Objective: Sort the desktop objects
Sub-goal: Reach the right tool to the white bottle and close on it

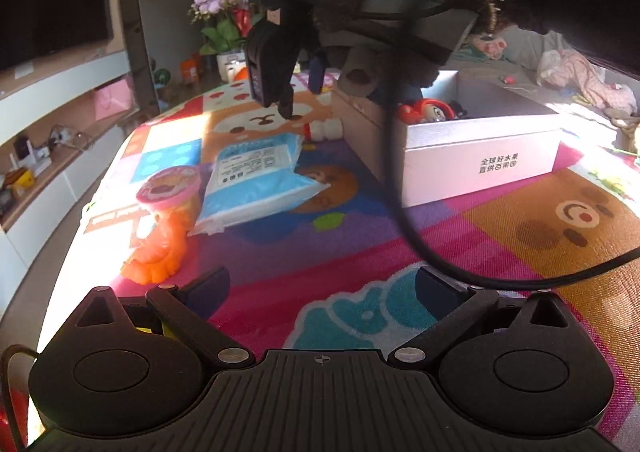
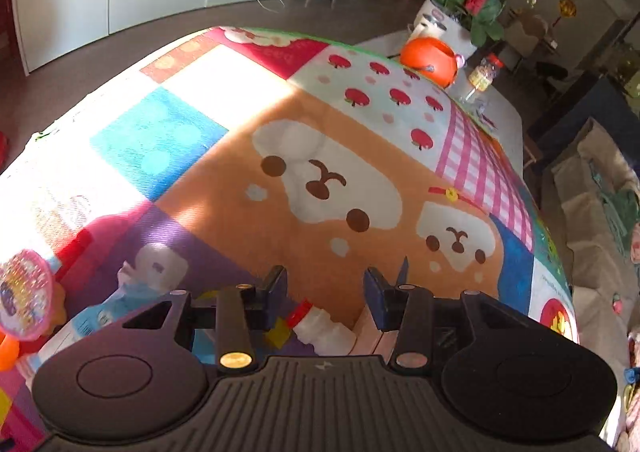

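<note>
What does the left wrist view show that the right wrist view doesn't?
Only the left wrist view: the white box with a red toy inside, and the right tool hanging over the mat, nothing between its fingers. Only the right wrist view: the orange ball and a small jar at the mat's far edge. Both: the blue packet, the white bottle, the pink-lidded cup, the flowers and the mat.

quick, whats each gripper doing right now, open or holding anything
left gripper: fingers wide open, nothing between them.
right gripper: fingers partly open, empty, above the mat.
</note>
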Tool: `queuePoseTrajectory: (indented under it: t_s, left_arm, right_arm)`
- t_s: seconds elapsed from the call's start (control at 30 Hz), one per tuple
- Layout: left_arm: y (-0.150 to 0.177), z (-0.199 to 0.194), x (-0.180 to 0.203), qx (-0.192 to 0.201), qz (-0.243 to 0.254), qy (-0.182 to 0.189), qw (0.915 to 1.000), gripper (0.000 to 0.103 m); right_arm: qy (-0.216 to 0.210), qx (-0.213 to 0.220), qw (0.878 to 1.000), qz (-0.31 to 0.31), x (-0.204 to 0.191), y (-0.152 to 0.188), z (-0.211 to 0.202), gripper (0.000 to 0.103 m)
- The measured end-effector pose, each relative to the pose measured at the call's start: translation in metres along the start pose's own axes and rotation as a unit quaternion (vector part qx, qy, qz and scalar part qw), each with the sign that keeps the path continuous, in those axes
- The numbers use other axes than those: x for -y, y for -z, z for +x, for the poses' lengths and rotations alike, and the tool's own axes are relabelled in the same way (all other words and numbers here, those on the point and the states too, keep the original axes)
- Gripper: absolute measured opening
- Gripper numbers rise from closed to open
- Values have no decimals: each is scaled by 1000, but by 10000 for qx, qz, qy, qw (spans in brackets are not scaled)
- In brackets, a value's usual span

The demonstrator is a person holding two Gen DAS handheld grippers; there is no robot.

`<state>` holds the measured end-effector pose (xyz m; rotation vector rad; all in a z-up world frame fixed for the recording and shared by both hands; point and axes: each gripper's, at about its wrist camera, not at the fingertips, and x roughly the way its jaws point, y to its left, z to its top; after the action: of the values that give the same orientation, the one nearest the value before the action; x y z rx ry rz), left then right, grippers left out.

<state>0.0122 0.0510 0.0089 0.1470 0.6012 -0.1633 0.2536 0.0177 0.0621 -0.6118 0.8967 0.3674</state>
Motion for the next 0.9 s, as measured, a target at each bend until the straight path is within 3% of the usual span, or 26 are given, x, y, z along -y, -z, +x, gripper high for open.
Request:
queuePoseTrajectory:
  t_s: [0.13, 0.4, 0.57, 0.8, 0.9]
  left_arm:
    - [1, -1, -3, 64, -114, -14, 9999, 102]
    - [0, -2, -5, 91, -178, 20, 9998, 102]
    - [1, -2, -5, 77, -180, 25, 9998, 102]
    - [0, 2, -6, -12, -191, 10, 9998, 102]
    - [0, 4, -6, -80, -228, -54, 9997, 102]
  right_arm:
    - [60, -336, 9993, -179, -2, 0, 18, 42]
    - [13, -424, 9940, -1007, -17, 12, 1, 42]
    - [122, -424, 9812, -1881, -35, 23, -5, 42]
    - [84, -506, 9799, -1928, -37, 26, 14, 43]
    - [7, -369, 9866, -1587, -32, 24, 11, 34]
